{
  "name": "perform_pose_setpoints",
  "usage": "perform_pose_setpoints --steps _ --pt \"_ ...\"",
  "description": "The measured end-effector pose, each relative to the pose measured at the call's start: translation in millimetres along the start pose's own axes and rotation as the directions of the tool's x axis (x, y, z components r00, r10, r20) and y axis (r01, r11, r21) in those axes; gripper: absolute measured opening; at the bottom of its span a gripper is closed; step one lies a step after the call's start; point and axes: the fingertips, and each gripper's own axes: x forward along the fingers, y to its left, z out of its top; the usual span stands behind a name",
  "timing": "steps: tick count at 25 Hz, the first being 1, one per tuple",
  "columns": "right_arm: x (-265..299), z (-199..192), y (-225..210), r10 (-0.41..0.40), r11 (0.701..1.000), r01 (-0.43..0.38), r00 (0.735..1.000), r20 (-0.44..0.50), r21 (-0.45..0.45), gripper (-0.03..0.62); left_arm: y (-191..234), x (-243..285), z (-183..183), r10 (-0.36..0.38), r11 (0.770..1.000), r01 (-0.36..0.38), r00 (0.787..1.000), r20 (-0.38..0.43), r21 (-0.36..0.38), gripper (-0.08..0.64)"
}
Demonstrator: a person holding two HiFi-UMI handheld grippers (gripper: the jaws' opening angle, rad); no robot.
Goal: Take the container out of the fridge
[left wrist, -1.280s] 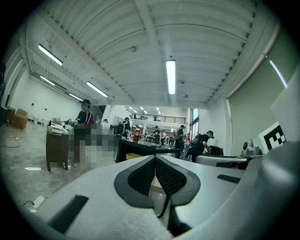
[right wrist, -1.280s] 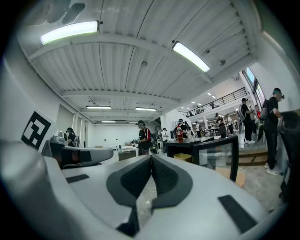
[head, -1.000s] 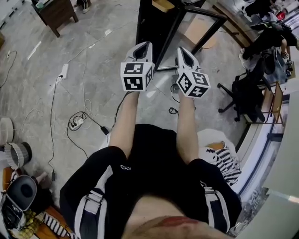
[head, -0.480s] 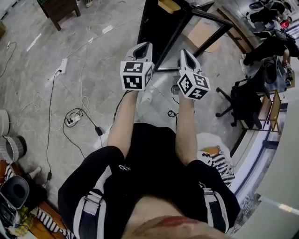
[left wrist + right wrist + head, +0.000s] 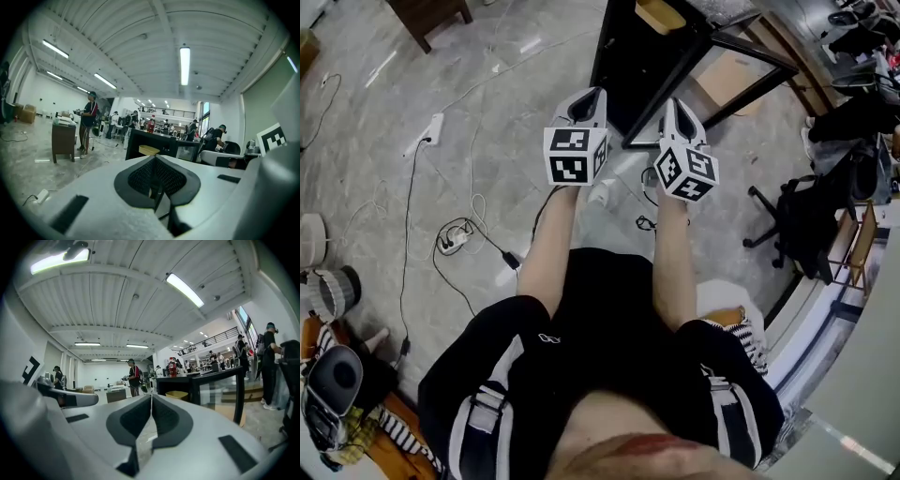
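A low black fridge (image 5: pixel 636 58) stands on the floor ahead, its glass door (image 5: pixel 727 67) swung open to the right. A yellow container (image 5: pixel 660 15) lies inside it; the container (image 5: pixel 149 150) also shows in the left gripper view, and the container (image 5: pixel 177 394) in the right gripper view. My left gripper (image 5: pixel 586 97) and right gripper (image 5: pixel 674 105) are held side by side, short of the fridge. Each has its jaws closed together with nothing between them. The left gripper (image 5: pixel 155 160) and right gripper (image 5: pixel 151 398) both point toward the fridge (image 5: pixel 185 383).
A power strip with tangled cables (image 5: pixel 455 239) lies on the floor to the left. A black office chair (image 5: pixel 797 220) stands at the right, a brown wooden cabinet (image 5: pixel 431 11) at the far left. A person (image 5: pixel 88 122) stands by that cabinet; others are further back.
The person has stepped forward, so the fridge and its open door are nearer. Both grippers keep the same pose, side by side and shut.
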Motion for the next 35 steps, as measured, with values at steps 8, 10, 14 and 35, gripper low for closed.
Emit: perform_pose_setpoints --steps 8,10,14,35 --pt "98 -3 -53 -0.060 0.998 0.060 0.998 -0.031 -0.009 0.012 28 103 0 0.002 1.000 -0.003 0.999 -0.042 -0.030 0.011" --pt "128 -4 -61 -0.053 0.999 0.053 0.998 -0.038 -0.008 0.012 37 131 4 0.004 1.000 -0.005 0.999 -0.048 -0.026 0.010" --pt "180 -4 -77 -0.038 0.999 0.038 0.998 -0.044 0.011 0.012 52 178 11 0.017 1.000 -0.017 0.998 -0.068 -0.003 0.011" --pt "282 -18 -93 -0.094 0.995 0.089 0.988 -0.118 -0.050 0.012 98 278 18 -0.056 0.998 0.058 0.988 -0.144 0.009 0.010"
